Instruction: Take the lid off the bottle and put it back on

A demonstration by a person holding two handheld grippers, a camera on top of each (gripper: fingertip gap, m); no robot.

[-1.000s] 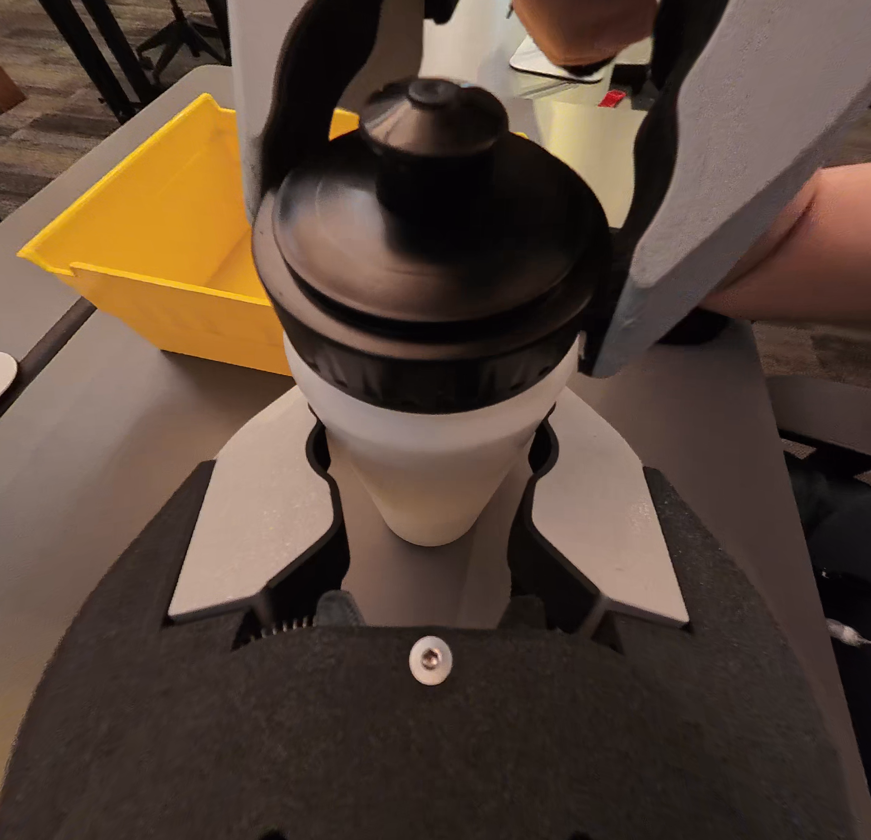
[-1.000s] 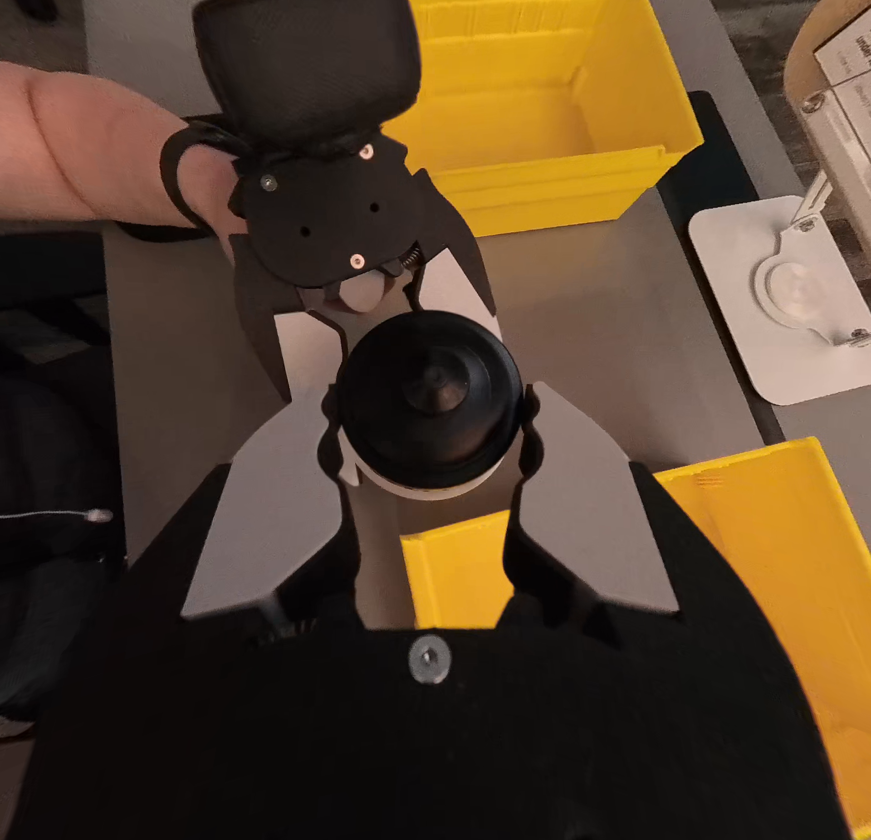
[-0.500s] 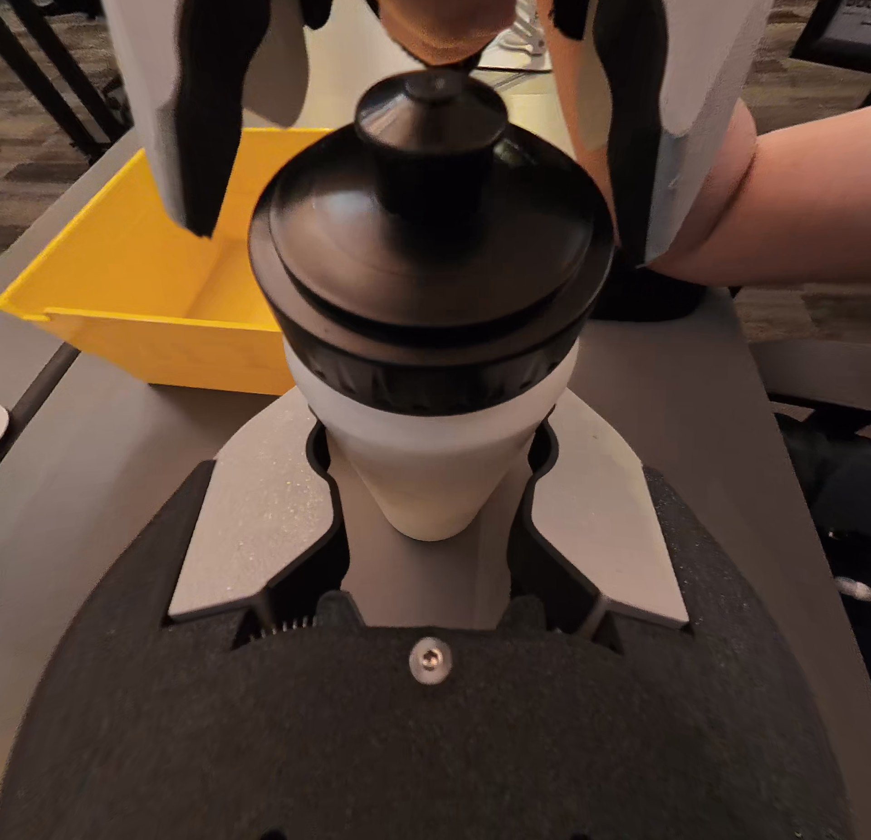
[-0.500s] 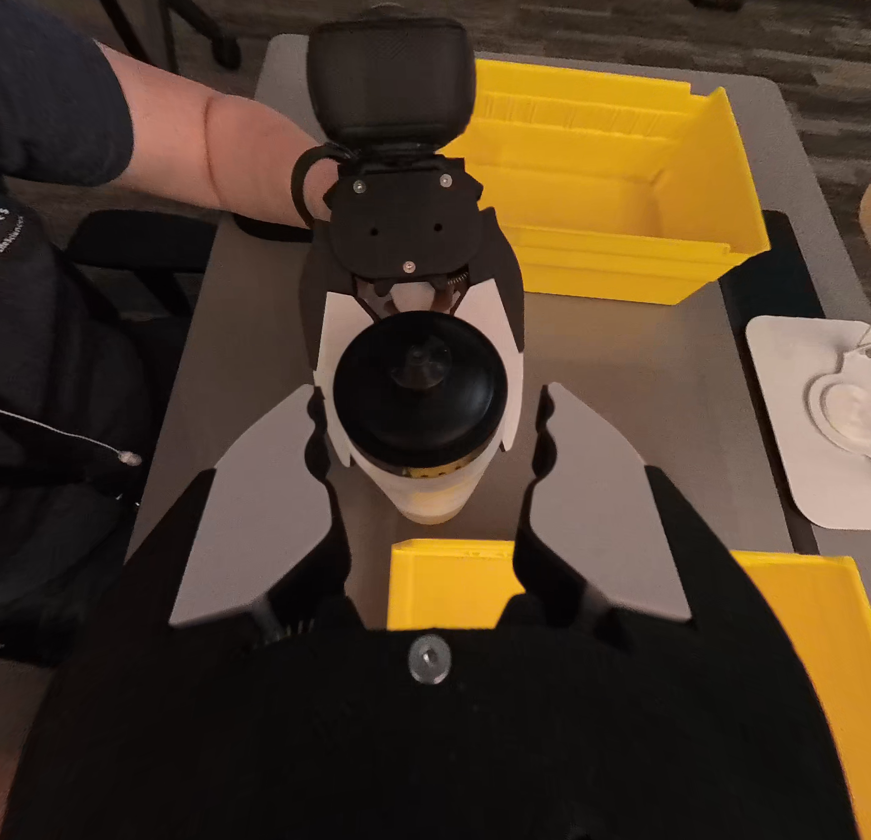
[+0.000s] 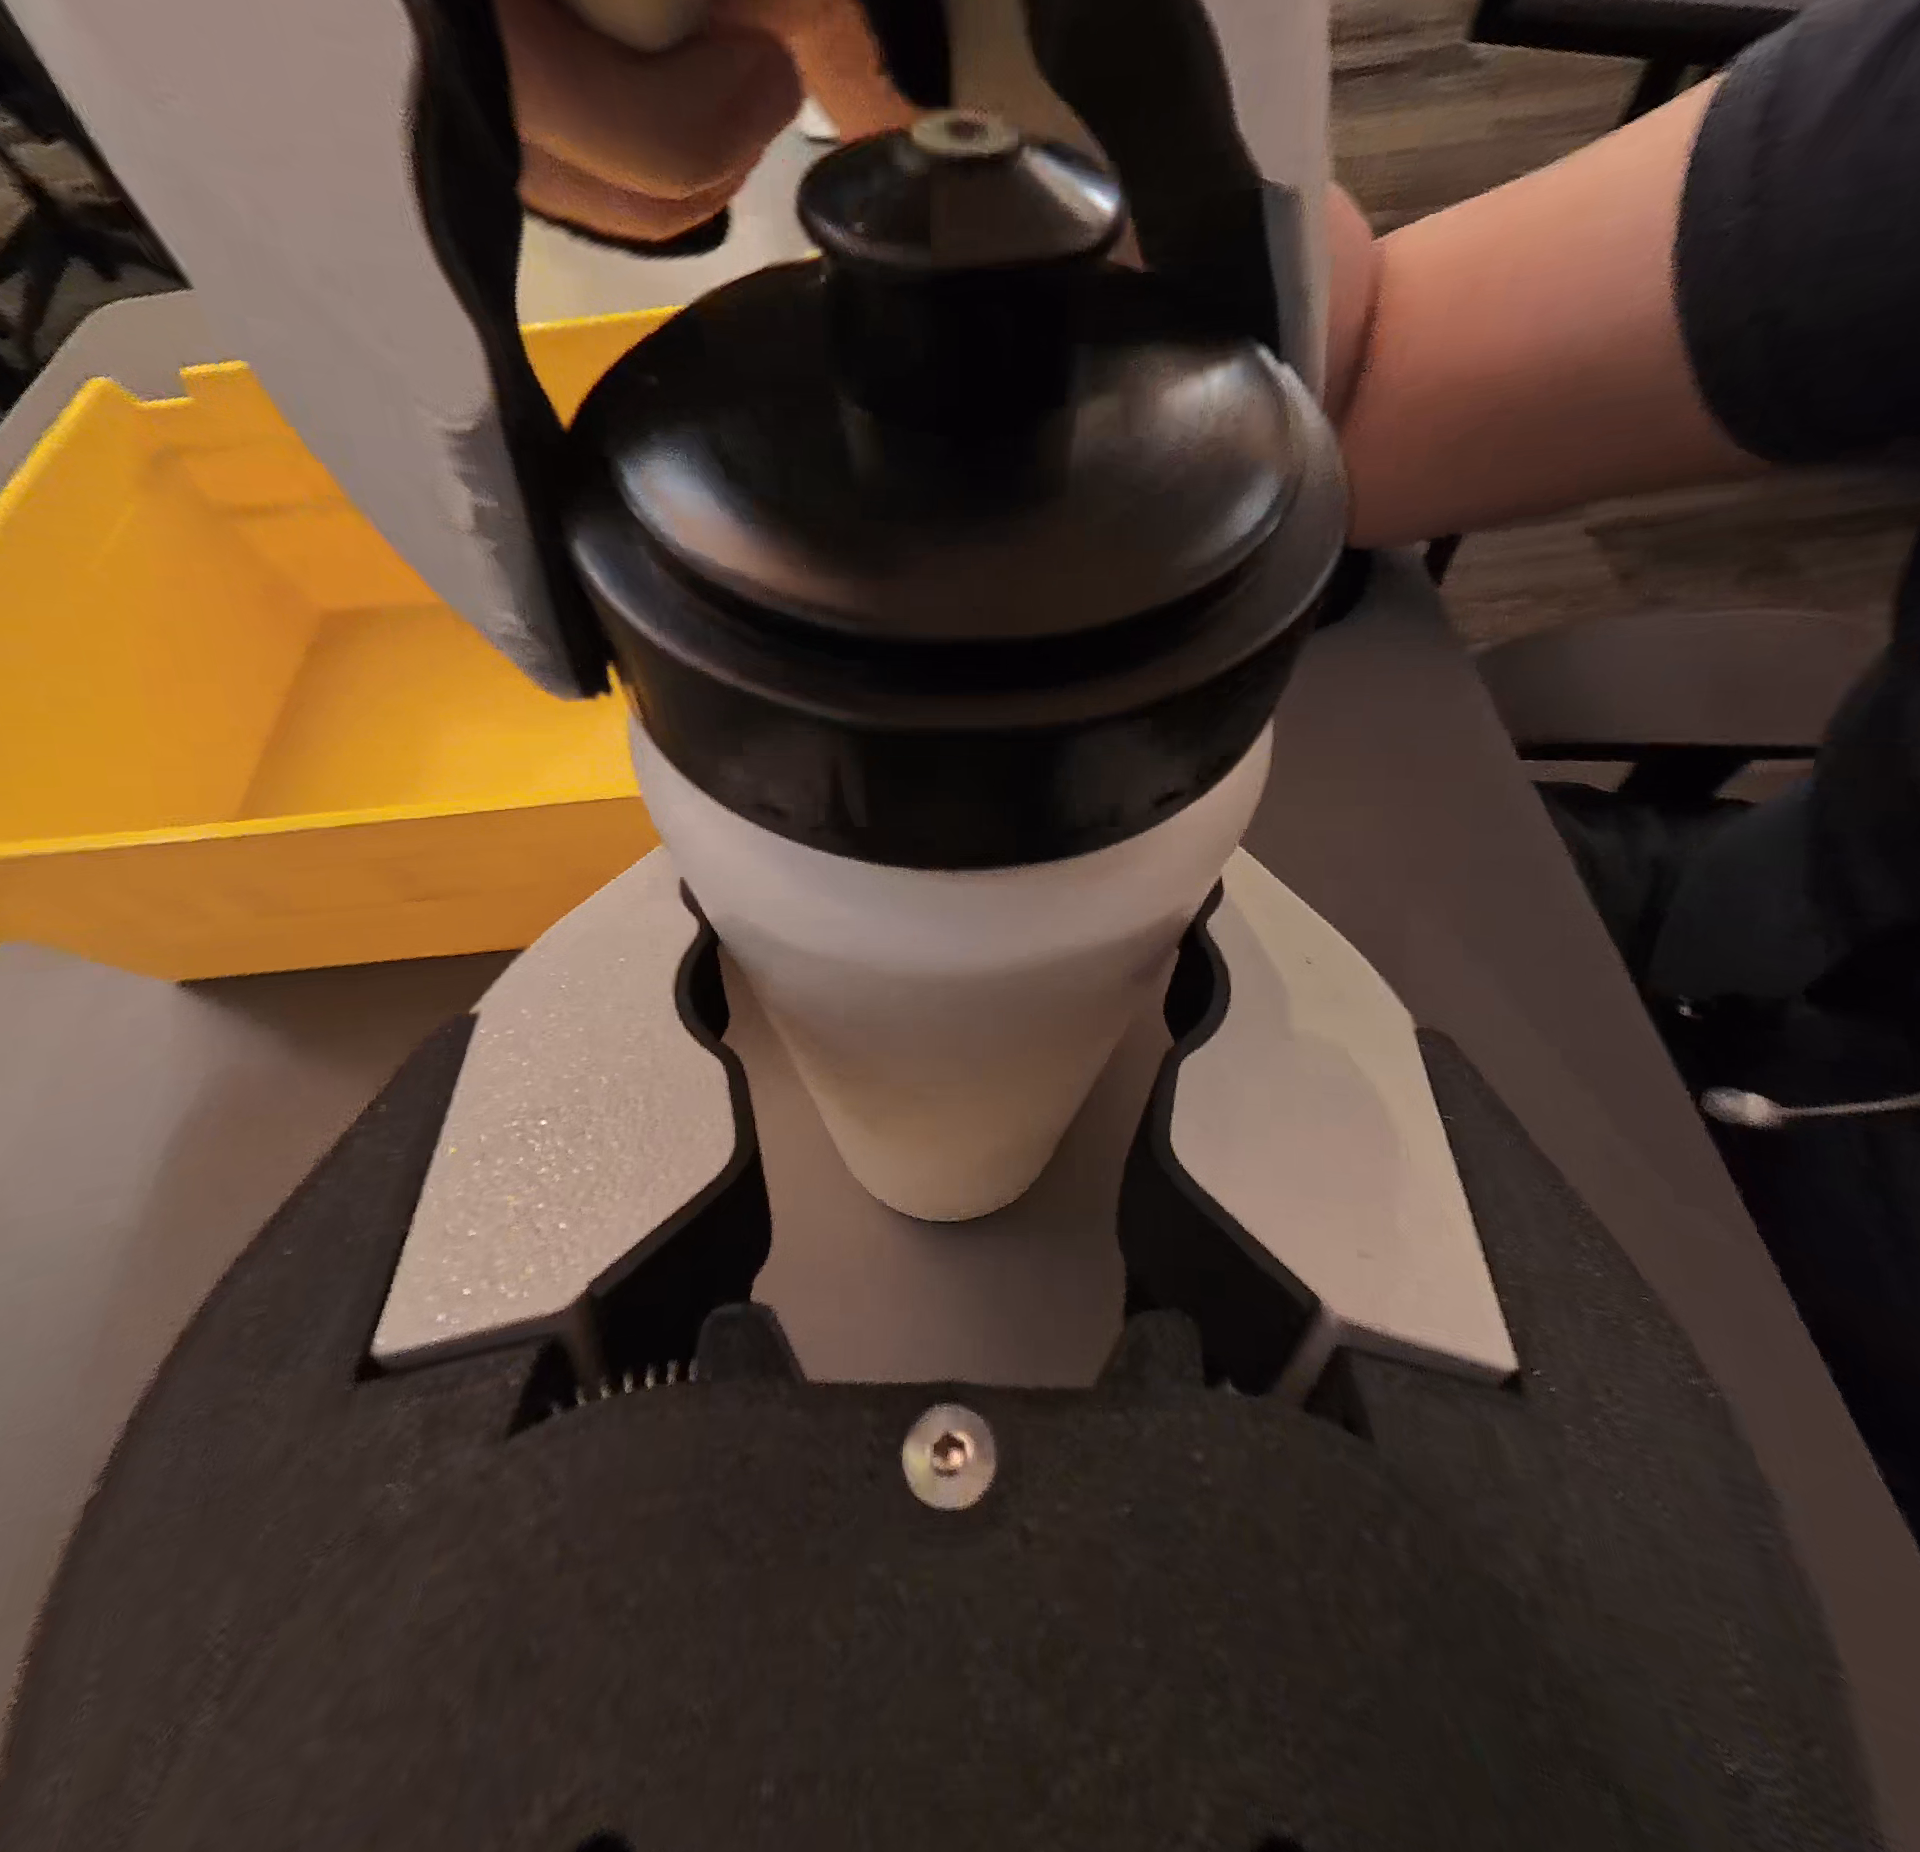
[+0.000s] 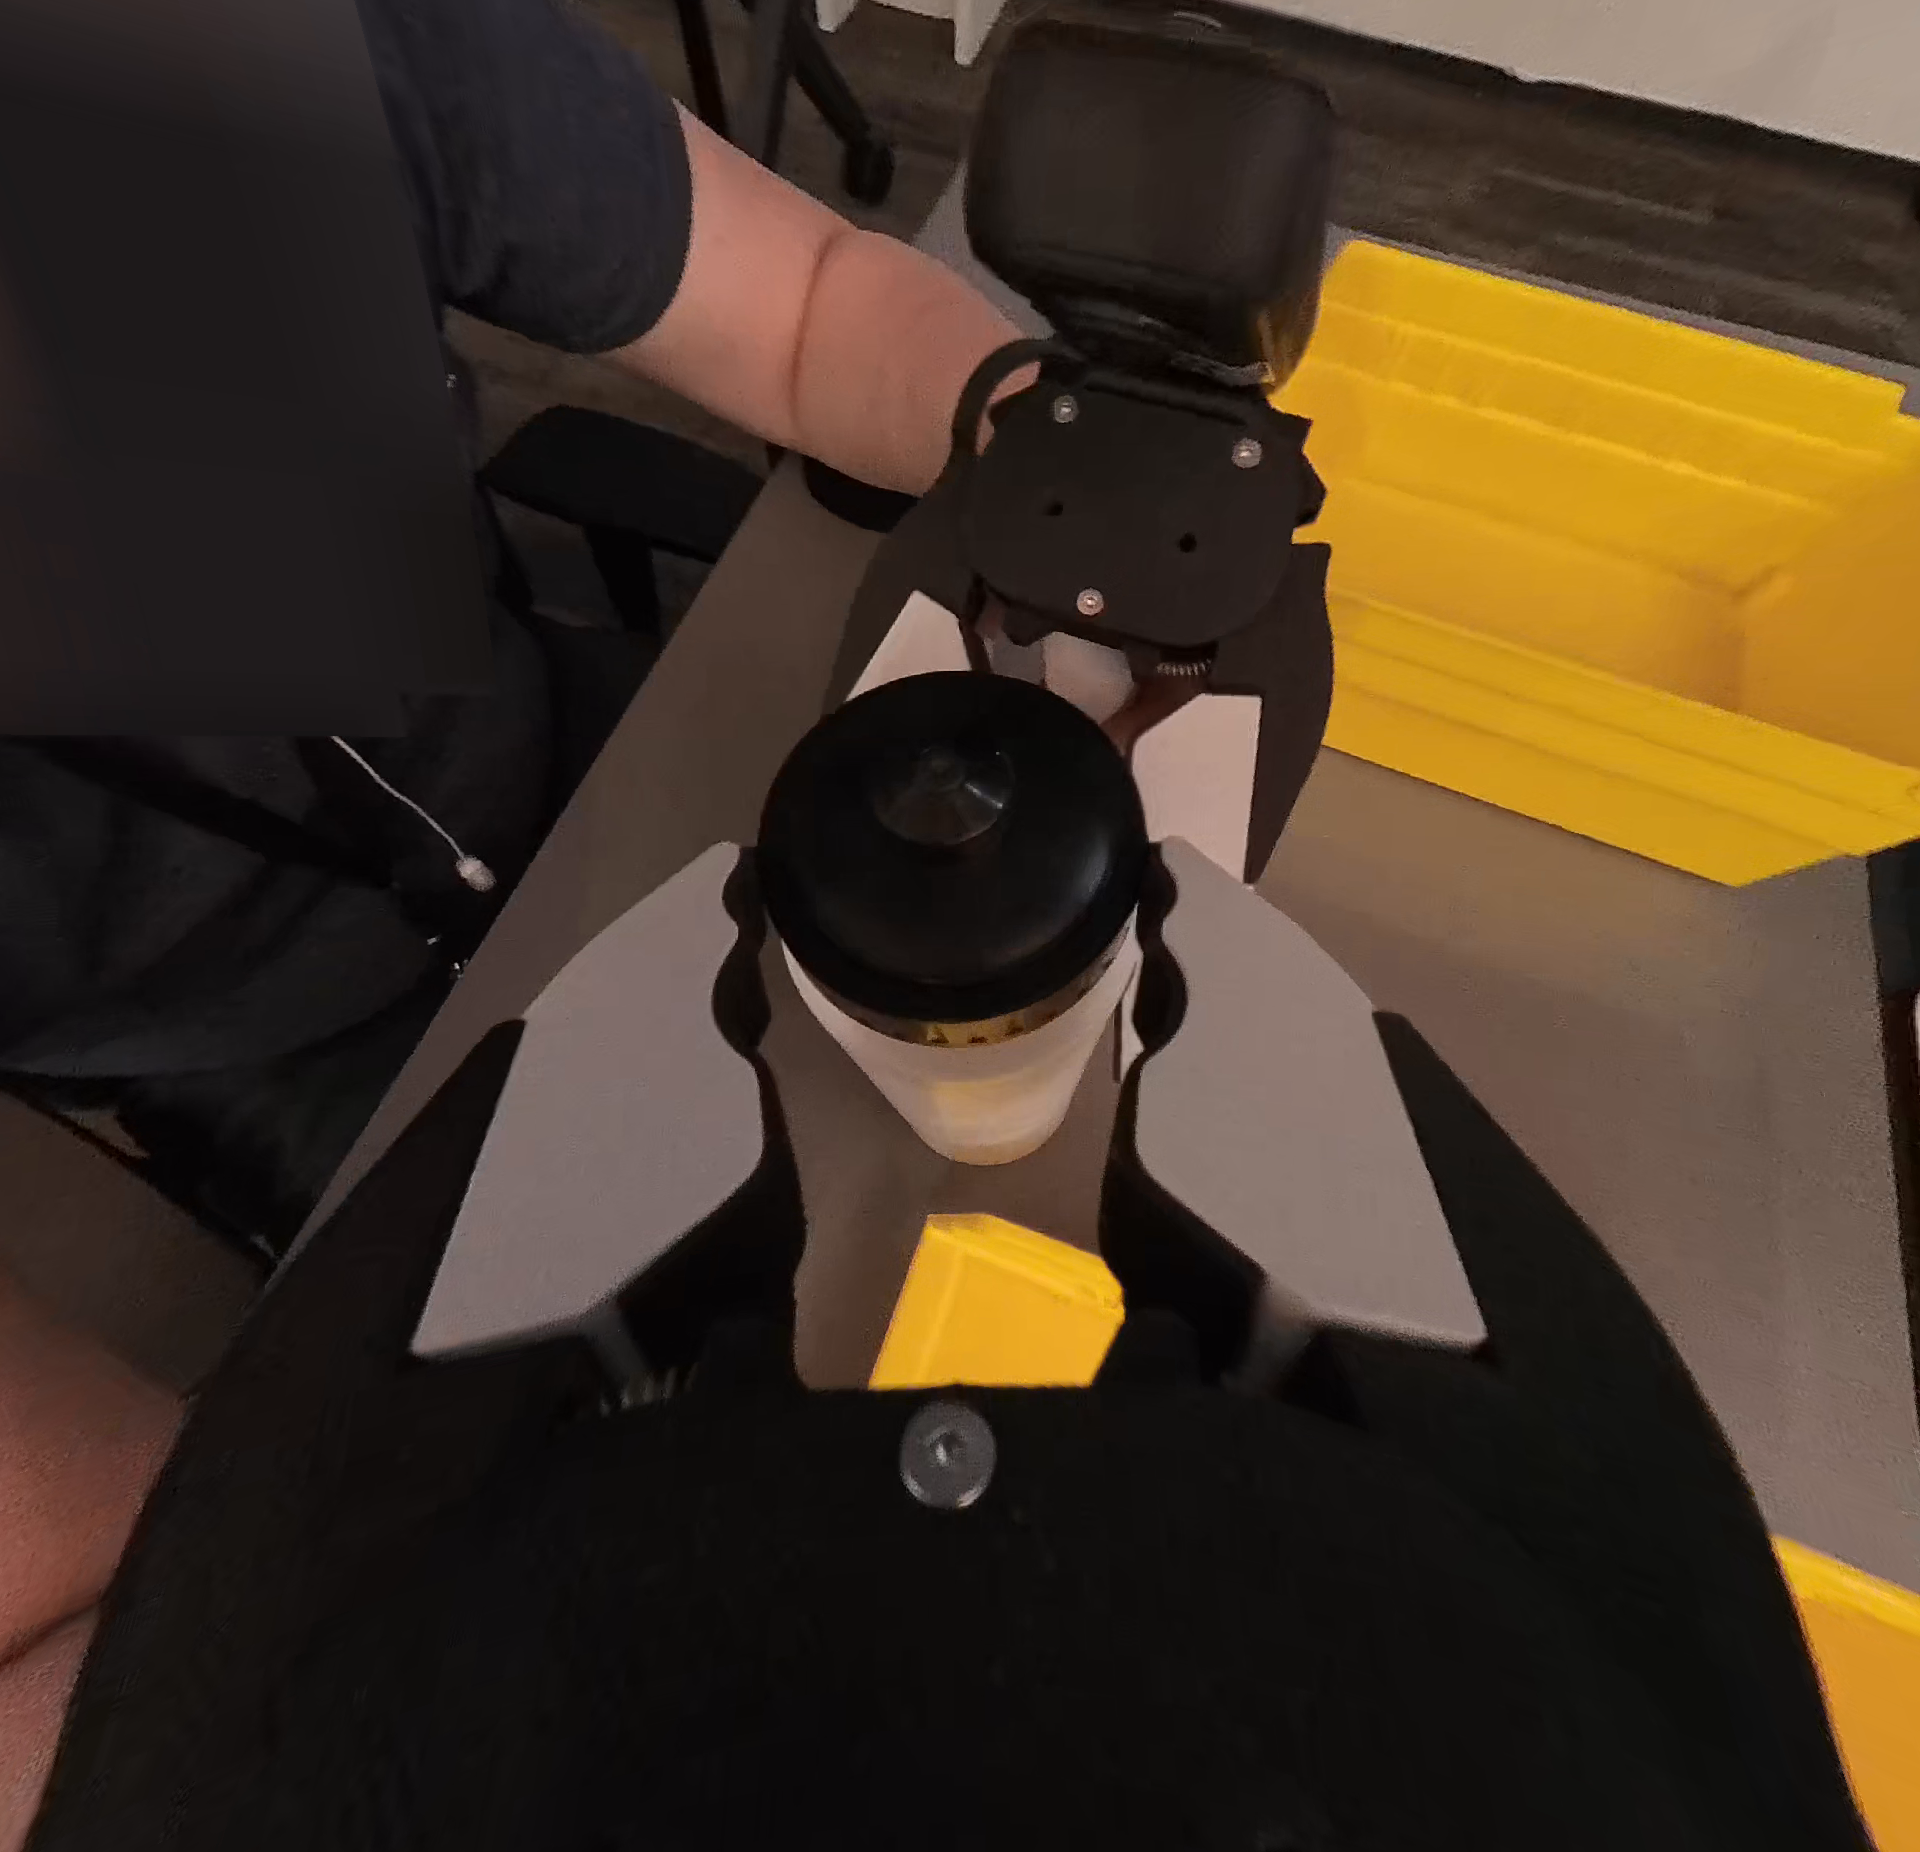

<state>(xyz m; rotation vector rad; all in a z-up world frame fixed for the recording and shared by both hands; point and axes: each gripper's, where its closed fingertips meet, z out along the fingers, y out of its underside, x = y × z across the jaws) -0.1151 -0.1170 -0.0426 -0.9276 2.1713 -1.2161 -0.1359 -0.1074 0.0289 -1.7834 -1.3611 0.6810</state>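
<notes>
In the left wrist view, the white plastic bottle [image 5: 951, 981] stands upright at the centre of the frame on the grey table [image 5: 166, 1127]. The left gripper [image 5: 951, 971] has its two grey fingers closed against the bottle's white body, one on each side. The glossy black screw-on lid with a spout [image 5: 956, 576] sits on the bottle's top. The right gripper [image 5: 904, 400] reaches down from the upper edge, one finger touching the lid's left rim and the other at its upper right. An open yellow plastic bin [image 5: 260, 680] lies at the left, behind the bottle. A bare forearm [image 5: 1507, 379] enters from the right.

In the right wrist view, the bottle [image 6: 977, 1064] is at the centre, seen from above, with the lid [image 6: 951, 846] on it. The right gripper [image 6: 951, 929] has its fingers pressed to the lid's left and right rim, gripping it. The left gripper [image 6: 1132, 763] sits above and to the right, behind the bottle; its fingertips are hidden. A yellow bin [image 6: 1621, 576] fills the upper right, and another yellow bin [image 6: 997, 1303] shows between the fingers at the lower centre.
</notes>
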